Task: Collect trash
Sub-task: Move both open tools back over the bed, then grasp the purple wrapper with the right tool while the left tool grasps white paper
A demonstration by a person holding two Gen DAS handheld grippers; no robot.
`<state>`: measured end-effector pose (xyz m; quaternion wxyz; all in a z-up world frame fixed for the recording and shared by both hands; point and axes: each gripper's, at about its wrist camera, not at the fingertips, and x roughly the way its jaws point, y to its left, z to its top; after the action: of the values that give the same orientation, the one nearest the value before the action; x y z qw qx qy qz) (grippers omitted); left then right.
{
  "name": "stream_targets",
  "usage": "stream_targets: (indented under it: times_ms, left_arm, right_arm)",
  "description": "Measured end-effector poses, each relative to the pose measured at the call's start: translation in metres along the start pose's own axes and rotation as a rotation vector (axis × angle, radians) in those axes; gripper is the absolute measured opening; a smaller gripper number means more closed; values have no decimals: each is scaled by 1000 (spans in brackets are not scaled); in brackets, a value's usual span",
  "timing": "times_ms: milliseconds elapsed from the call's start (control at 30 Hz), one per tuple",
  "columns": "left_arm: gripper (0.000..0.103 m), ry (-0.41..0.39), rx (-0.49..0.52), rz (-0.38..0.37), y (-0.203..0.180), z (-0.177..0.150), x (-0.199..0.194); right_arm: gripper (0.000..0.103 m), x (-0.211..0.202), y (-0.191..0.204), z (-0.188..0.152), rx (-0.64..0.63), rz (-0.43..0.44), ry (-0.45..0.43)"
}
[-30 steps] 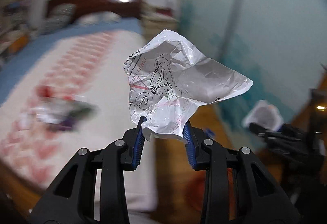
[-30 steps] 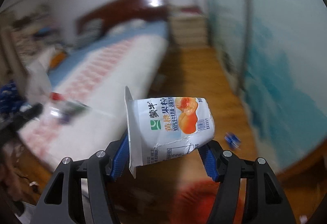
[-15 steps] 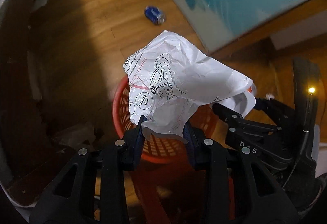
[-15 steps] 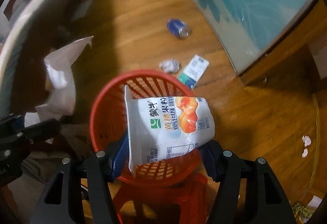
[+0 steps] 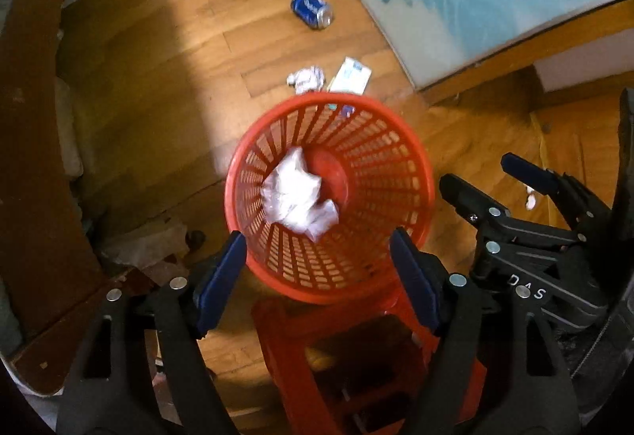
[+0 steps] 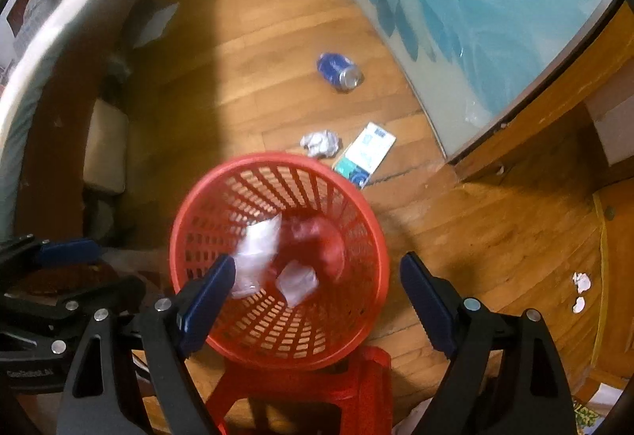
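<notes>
A red slatted waste basket [image 5: 380, 157] [image 6: 356, 221] stands on a red plastic stool [image 5: 293, 340] [image 6: 317, 387]. My left gripper [image 5: 319, 278] is open and empty just above the basket's near rim. White crumpled paper [image 5: 297, 193] lies inside the basket. My right gripper [image 6: 317, 300] is open and empty over the basket too. Blurred white pieces [image 6: 257, 248] [image 6: 297, 282] show inside the basket in the right wrist view. The right gripper also shows in the left wrist view [image 5: 503, 189], open, beside the basket.
On the wooden floor beyond the basket lie a blue can [image 5: 313, 10] [image 6: 340, 71], a crumpled white wad [image 5: 305, 78] [image 6: 321, 143] and a flat blue-white carton [image 5: 350, 75] [image 6: 366, 154]. Small white scraps [image 6: 580, 290] lie at right. A bed edge [image 6: 47, 50] runs along the left.
Both grippers opened over the basket. The crumpled paper left my left gripper and the yogurt cup left my right gripper; both now lie or fall inside the basket.
</notes>
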<state>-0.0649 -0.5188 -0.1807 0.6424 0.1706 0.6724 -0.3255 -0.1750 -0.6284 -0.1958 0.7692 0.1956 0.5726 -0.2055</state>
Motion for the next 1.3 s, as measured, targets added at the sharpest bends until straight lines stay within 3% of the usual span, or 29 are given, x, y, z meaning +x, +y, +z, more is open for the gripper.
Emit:
stream_targets:
  times_ms: [133, 200, 333, 433, 600, 800, 933, 1100, 1300]
  left_arm:
    - [75, -151, -2, -4, 11, -3, -47]
    - [75, -269, -9, 0, 24, -12, -86]
    - [75, -514, -73, 86, 75, -48, -177]
    - [75, -688, -197, 117, 132, -89, -240]
    - [76, -909, -415, 214, 229, -174, -308]
    - [76, -985, -601, 330, 321, -256, -312]
    - [76, -973, -677, 324, 353, -279, -291]
    - [76, -959, -685, 323, 374, -290, -283]
    - [76, -964, -663, 316, 389, -305, -280]
  right_arm:
    - [84, -30, 20, 16, -17, 27, -75]
    - [84, -48, 36, 25, -36, 43, -118]
    - [84, -88, 89, 44, -103, 88, -221]
    - [84, -124, 157, 54, -179, 161, -309]
    - [84, -174, 277, 46, -322, 275, -435]
    - [82, -197, 409, -7, -497, 393, -503]
    - [81, -185, 468, -44, -588, 419, -467]
    - [78, -167, 497, -64, -645, 413, -426]
    - [78, -139, 512, -30, -583, 407, -406]
